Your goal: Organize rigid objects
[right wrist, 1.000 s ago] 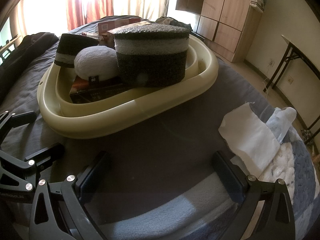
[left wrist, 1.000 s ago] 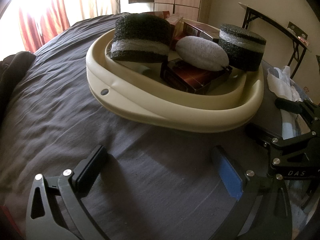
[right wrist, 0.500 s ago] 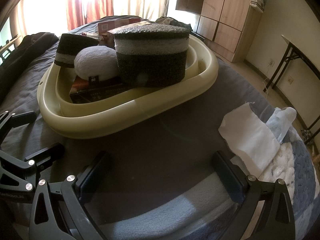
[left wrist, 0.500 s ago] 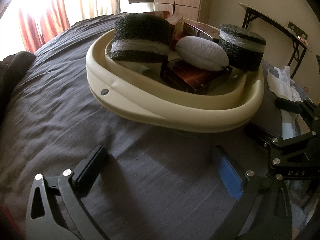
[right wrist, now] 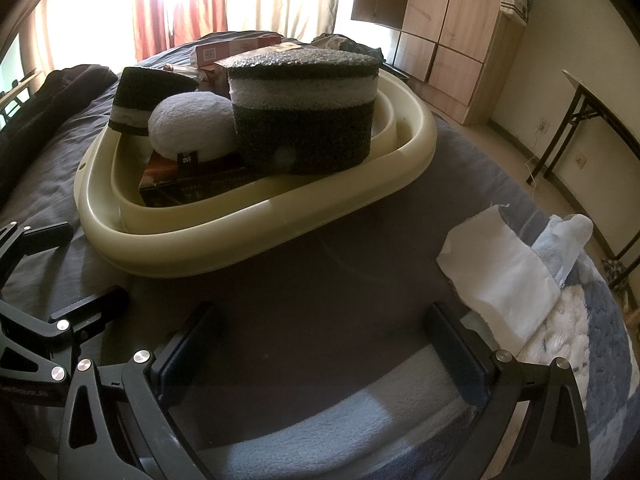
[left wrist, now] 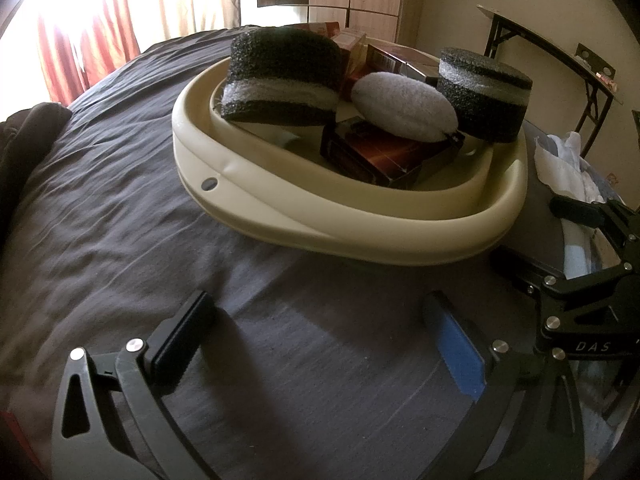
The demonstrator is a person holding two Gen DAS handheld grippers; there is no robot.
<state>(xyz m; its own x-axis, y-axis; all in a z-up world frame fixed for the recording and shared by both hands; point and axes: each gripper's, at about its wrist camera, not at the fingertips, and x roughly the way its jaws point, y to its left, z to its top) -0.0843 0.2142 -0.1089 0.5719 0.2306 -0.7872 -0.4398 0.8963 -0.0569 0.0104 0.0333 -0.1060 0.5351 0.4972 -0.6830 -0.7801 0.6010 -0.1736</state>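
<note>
Wardrobe [right wrist: 452, 40] shows fully only behind right tool [right wrist: 320, 344], spread empty.

This is a bedroom in a home. The work surface is a bed [left wrist: 120, 208] covered with a wrinkled dark grey sheet, with a blue and white fleecy blanket [right wrist: 580, 320] lying at its near corner. Red and cream curtains [right wrist: 180, 0] hang over a bright window behind the bed. A tall wooden wardrobe [right wrist: 452, 32] with panelled doors stands against the far wall, and a folding table [right wrist: 592, 120] with black metal legs stands by the cream-painted wall, where a wall socket [right wrist: 579, 158] sits low down.
</note>
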